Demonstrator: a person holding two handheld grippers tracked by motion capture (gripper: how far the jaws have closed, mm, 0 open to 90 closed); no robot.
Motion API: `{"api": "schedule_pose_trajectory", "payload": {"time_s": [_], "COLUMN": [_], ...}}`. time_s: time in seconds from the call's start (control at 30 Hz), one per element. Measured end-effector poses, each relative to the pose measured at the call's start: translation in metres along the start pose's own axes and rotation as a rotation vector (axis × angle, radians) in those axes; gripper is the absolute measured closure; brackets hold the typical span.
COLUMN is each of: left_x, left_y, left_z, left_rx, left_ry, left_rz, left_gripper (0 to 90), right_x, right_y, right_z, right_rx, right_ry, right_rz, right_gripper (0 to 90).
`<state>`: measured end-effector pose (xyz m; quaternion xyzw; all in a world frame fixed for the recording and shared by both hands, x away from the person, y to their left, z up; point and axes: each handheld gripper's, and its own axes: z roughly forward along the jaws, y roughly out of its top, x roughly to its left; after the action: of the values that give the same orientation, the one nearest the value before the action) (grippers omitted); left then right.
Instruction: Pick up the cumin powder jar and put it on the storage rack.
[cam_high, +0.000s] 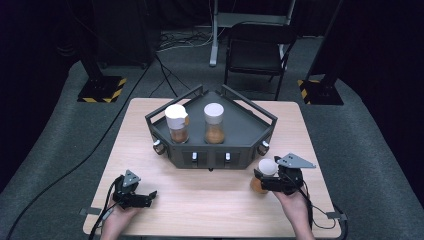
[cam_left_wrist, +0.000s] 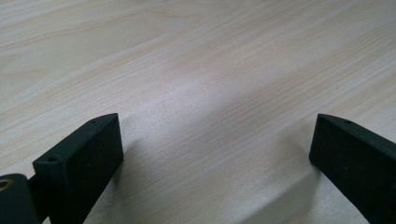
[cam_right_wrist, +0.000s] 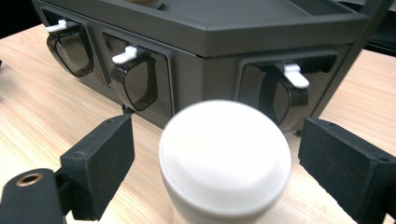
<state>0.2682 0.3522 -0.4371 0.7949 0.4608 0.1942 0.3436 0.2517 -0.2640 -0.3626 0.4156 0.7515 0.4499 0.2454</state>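
One jar (cam_right_wrist: 225, 161) is straddled by the unclenched right claw (cam_right_wrist: 215, 163); if nudged off-centre, it could be toppled.

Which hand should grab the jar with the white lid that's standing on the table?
The right. Its tongs already stand open on either side of the white-lidded jar, with gaps on both sides. The left tongs are open over bare table, far across from the jar.
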Motion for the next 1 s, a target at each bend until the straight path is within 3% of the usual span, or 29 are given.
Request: {"api": "schedule_pose_trajectory", "payload": {"time_s": [0.57,0.7,1.0], "left_x": [0.0,0.0,0.0], "left_y": [0.0,0.0,0.0], "left_z": [0.0,0.0,0.0], "left_rx": [0.0,0.0,0.0], "left_ry": [0.001,0.001,0.001], "left_rz": [-0.001,0.0,0.0], "left_gripper": [2.4,2.4,2.4], "right_x": [-0.009,-0.012,-0.022], "right_y": [-0.041,-0.049,-0.07], "right_z": [-0.009,-0.009,-0.004], "right_rx": [0.02,0.039,0.093], "right_ry": [-0.002,-0.009,-0.039], "right_rz": [0.041,0.042,0.093], "right_gripper": [9.6,9.8,10.0]}}
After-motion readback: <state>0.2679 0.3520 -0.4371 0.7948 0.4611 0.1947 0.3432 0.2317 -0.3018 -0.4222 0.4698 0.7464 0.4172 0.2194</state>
